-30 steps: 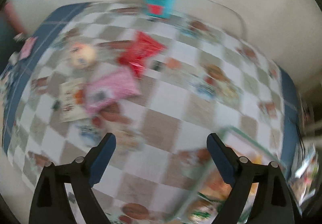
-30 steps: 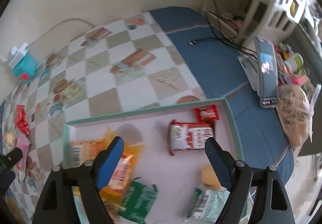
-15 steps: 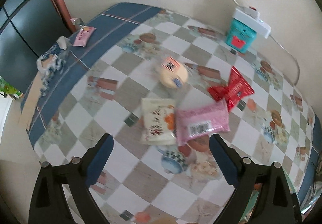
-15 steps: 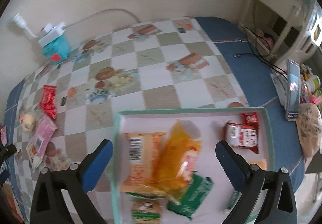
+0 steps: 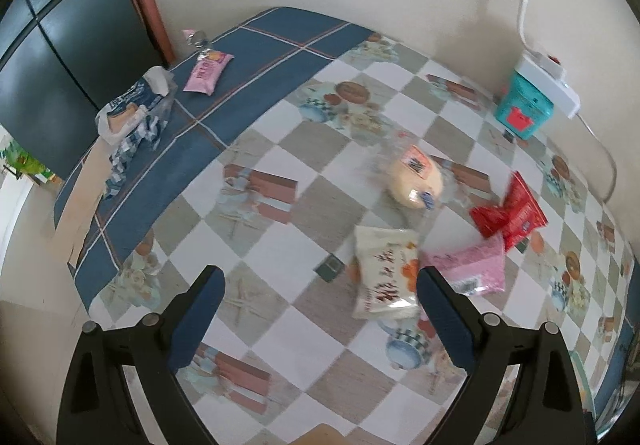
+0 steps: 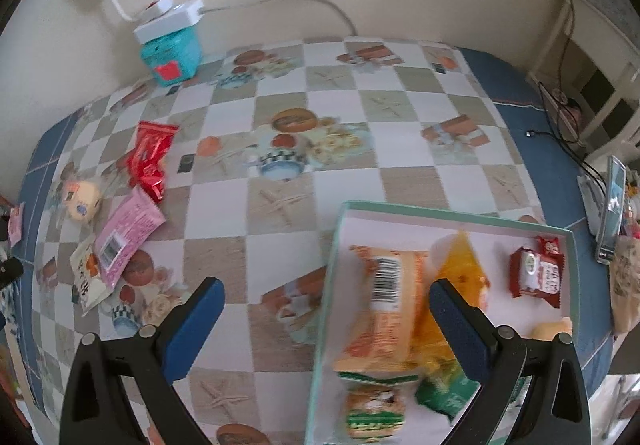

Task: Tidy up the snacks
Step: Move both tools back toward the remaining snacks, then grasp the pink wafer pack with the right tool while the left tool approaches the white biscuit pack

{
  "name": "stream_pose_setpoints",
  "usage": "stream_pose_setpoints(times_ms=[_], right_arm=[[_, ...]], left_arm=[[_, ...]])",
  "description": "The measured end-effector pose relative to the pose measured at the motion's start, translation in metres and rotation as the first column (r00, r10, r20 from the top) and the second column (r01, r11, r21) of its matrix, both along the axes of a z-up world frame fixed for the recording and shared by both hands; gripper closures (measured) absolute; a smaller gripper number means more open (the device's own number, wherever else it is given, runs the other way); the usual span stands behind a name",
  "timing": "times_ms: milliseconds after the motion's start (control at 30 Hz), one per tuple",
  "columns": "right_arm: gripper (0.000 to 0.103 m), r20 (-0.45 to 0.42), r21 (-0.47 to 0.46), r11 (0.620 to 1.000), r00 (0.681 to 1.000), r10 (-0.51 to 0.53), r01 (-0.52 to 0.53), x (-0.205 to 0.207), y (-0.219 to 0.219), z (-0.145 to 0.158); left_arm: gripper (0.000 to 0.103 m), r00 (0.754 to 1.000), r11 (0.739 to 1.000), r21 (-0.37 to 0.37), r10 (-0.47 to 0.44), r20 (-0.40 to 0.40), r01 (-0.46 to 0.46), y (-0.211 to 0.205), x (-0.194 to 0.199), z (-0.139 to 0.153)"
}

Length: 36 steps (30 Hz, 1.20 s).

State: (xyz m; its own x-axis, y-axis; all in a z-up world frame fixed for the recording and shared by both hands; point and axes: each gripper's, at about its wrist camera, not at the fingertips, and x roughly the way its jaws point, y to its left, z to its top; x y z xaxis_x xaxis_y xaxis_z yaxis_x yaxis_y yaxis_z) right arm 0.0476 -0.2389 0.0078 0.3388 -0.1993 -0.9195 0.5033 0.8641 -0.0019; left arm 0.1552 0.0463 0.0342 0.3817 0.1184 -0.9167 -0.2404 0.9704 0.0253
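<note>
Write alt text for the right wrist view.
The open right gripper hangs over a checkered table, above the left edge of a tray holding snack packets. More snacks lie loose at the far left, among them a red packet and a pink packet.

On the table point(image 6: 400, 173), four loose snacks cluster left of the tray point(image 6: 440, 211): the round bun point(image 6: 82, 201) farthest left, the crinkled packet point(image 6: 150, 159) behind the flat packet point(image 6: 128, 233), which overlaps the lettered pouch point(image 6: 86, 277). The box point(image 6: 172, 53) stands behind, against the wall; wrapped snacks lie in the tray
</note>
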Motion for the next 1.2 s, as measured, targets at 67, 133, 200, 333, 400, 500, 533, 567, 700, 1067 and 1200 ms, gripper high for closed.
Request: stream_pose_setpoints(times_ms=[67, 133, 200, 333, 400, 500, 533, 567, 700, 1067, 1200], right_arm=[[0.0, -0.005, -0.001, 1.0, 1.0, 0.019, -0.019, 0.005, 0.01, -0.002], [0.0, -0.009, -0.002, 0.999, 0.999, 0.039, -0.039, 0.009, 0.02, -0.003], [0.0, -0.014, -0.001, 0.998, 0.998, 0.057, -0.057, 0.014, 0.03, -0.006], [0.0, -0.023, 0.007, 0.996, 0.996, 0.085, -0.085, 0.021, 0.046, -0.012], [0.0, -0.03, 0.01, 0.995, 0.995, 0.096, -0.096, 0.025, 0.053, -0.016], [0.0, -0.04, 0.014, 0.995, 0.994, 0.1, -0.1, 0.031, 0.06, -0.021], [0.0, -0.043, 0.016, 0.995, 0.994, 0.101, -0.101, 0.033, 0.062, -0.023], [0.0, -0.044, 0.017, 0.995, 0.994, 0.103, -0.102, 0.034, 0.064, -0.025], [0.0, -0.048, 0.026, 0.994, 0.993, 0.104, -0.103, 0.039, 0.068, -0.032], [0.0, -0.015, 0.077, 0.994, 0.997, 0.081, -0.08, 0.05, 0.068, -0.049], [0.0, 0.027, 0.09, 0.995, 0.999, 0.046, -0.048, 0.052, 0.064, -0.047]], left_arm=[[0.006, 1.0, 1.0, -0.002, 0.018, -0.001, -0.018, 0.011, 0.002, -0.001], [0.006, 0.999, 0.999, -0.007, 0.036, -0.004, -0.036, 0.022, 0.004, -0.003], [0.006, 0.999, 0.999, -0.011, 0.045, -0.009, -0.045, 0.028, 0.006, -0.006], [0.006, 0.998, 0.998, -0.022, 0.063, -0.022, -0.064, 0.043, 0.009, -0.011], [0.006, 0.997, 0.997, -0.026, 0.07, -0.025, -0.071, 0.049, 0.011, -0.013], [0.006, 0.996, 0.996, -0.031, 0.084, -0.03, -0.084, 0.059, 0.014, -0.016], [0.006, 0.995, 0.995, -0.035, 0.091, -0.033, -0.092, 0.064, 0.015, -0.018], [0.006, 0.995, 0.994, -0.038, 0.097, -0.035, -0.098, 0.067, 0.016, -0.019], [0.006, 0.991, 0.991, -0.052, 0.124, -0.049, -0.127, 0.082, 0.019, -0.026], [0.006, 0.99, 0.987, -0.11, 0.107, -0.092, -0.117, 0.084, 0.033, -0.049], [0.006, 0.989, 0.985, -0.137, 0.084, -0.122, -0.101, 0.074, 0.04, -0.061]])
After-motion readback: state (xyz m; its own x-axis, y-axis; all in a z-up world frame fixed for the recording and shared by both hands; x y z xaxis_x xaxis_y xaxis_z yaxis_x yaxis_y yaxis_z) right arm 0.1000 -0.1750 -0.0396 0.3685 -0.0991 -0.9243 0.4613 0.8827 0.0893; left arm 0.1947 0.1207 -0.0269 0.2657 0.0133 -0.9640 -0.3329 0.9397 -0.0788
